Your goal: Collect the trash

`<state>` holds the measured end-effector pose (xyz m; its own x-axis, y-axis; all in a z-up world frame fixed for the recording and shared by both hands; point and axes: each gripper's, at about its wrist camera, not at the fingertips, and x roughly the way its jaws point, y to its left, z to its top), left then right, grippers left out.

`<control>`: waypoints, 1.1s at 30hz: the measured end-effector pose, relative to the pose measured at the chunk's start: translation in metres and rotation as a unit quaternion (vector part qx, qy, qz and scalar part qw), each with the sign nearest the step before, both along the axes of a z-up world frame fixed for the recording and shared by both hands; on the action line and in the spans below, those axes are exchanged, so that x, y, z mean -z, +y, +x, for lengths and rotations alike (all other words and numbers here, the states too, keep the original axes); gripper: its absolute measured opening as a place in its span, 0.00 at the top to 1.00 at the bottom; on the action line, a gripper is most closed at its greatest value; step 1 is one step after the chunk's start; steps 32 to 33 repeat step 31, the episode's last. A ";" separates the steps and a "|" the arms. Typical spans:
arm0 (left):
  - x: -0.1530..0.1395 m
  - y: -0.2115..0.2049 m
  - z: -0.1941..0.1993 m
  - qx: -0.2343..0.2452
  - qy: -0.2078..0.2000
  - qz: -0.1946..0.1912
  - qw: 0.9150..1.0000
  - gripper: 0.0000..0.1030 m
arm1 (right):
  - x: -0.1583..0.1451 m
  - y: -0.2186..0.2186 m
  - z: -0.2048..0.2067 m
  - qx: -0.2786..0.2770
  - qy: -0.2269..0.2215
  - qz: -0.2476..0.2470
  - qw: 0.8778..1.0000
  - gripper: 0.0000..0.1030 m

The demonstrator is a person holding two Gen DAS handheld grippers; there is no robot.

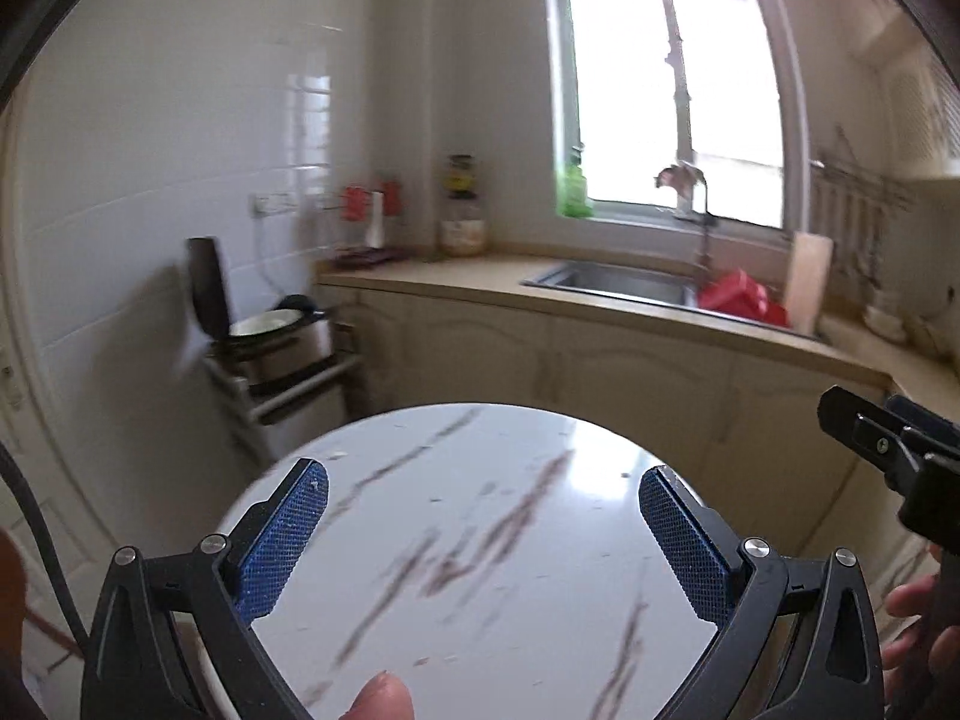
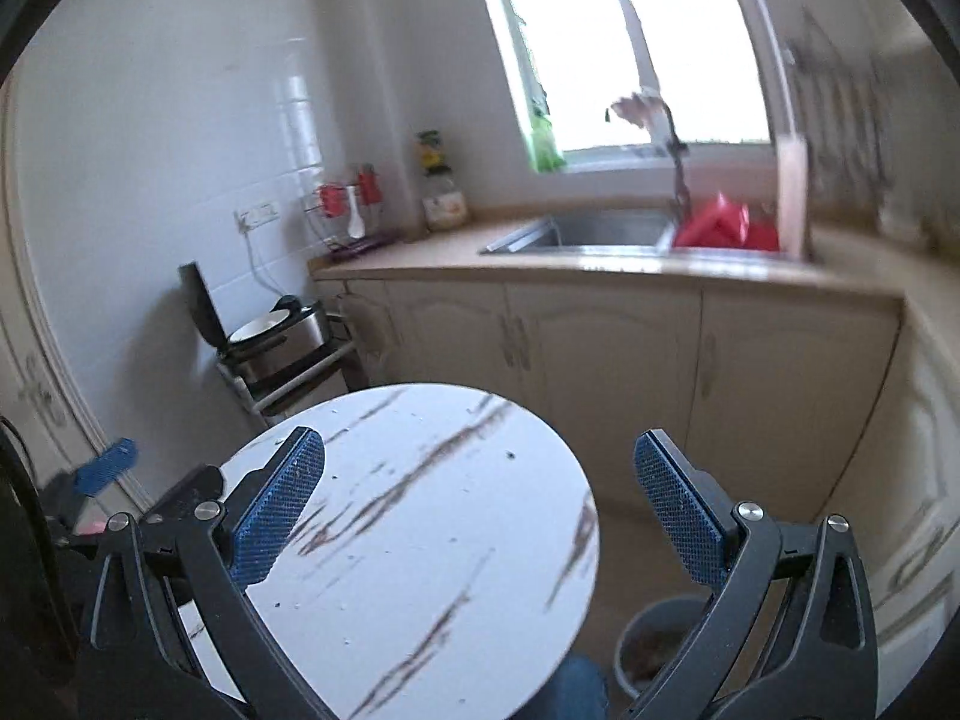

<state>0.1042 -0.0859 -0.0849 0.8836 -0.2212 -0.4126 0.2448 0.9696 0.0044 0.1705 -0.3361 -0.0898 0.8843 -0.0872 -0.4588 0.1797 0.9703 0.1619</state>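
Observation:
My left gripper (image 1: 483,474) hangs open over a round white marble table (image 1: 480,570) with nothing between its blue pads (image 1: 288,540). My right gripper (image 2: 480,441) is also open and empty, above the same table (image 2: 420,540) and its right edge. Only tiny crumbs and a dark speck (image 2: 510,455) show on the tabletop. A grey bin (image 2: 636,630) with dark contents stands on the floor beside the table, at the lower right. One black finger (image 1: 864,432) of the right gripper shows at the right edge of the left wrist view.
A beige counter (image 2: 600,267) with a steel sink (image 2: 606,228), a red basin (image 2: 726,225) and a cutting board (image 2: 792,192) runs under the window. A rice cooker (image 2: 270,336) with its lid up sits on a low rack at the left wall. Cabinet doors (image 2: 600,372) stand behind the table.

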 end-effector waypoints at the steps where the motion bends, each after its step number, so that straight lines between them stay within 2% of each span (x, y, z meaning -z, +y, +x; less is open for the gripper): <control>1: -0.002 0.010 -0.011 -0.009 -0.003 -0.001 1.000 0.01 | -0.004 0.013 -0.001 -0.002 -0.003 -0.013 1.000 0.00; 8: -0.018 0.036 -0.073 -0.046 -0.024 -0.014 0.999 0.01 | -0.024 0.077 -0.008 -0.015 -0.024 -0.061 0.998 0.00; 12: -0.020 0.053 -0.104 -0.050 -0.033 -0.025 0.998 0.01 | -0.031 0.095 -0.016 -0.017 -0.034 -0.070 0.997 0.00; 18: -0.020 0.074 -0.127 -0.053 -0.038 -0.031 0.997 0.01 | -0.034 0.107 -0.021 -0.024 -0.038 -0.072 0.996 0.00; 33: -0.025 0.082 -0.104 -0.042 -0.033 -0.042 0.998 0.01 | -0.034 0.109 -0.023 -0.025 -0.035 -0.073 0.996 0.00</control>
